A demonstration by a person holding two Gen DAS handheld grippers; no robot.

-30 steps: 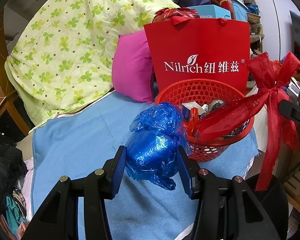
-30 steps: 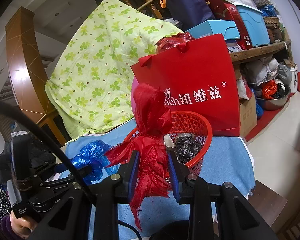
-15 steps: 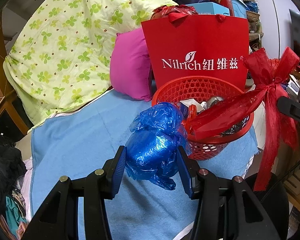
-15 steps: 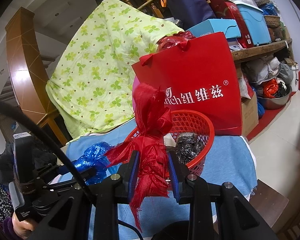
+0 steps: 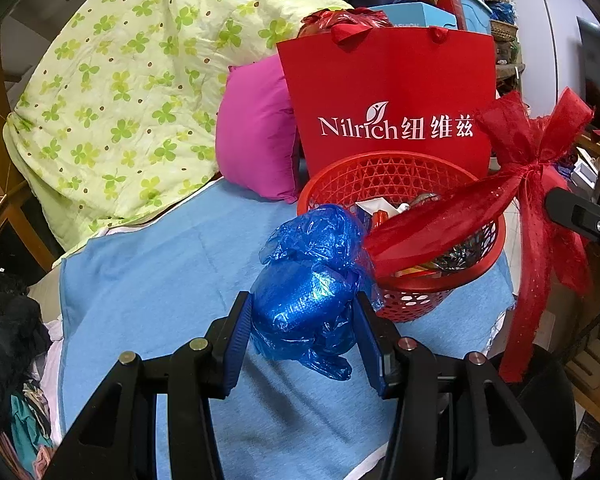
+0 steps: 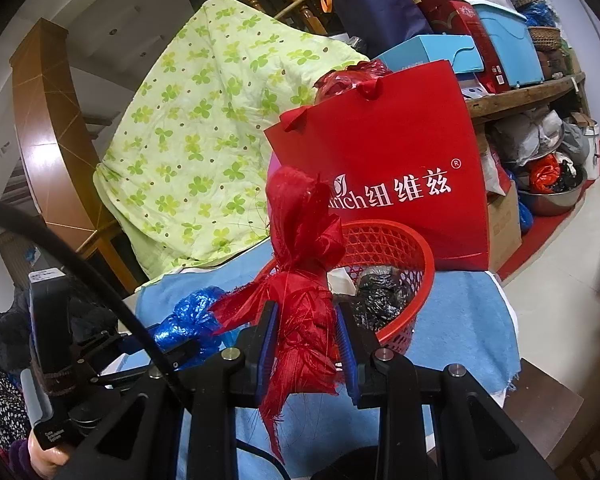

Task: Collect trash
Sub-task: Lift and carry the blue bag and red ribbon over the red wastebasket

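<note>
Two loads gripped, blue plastic wad (image 5: 306, 304) left, red ribbon bow (image 6: 300, 320) right; I should clear the red basket (image 5: 396, 168) rim before releasing.

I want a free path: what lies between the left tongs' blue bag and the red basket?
Nothing: in the left wrist view the blue bag already overlaps the near rim of the red basket.
</note>
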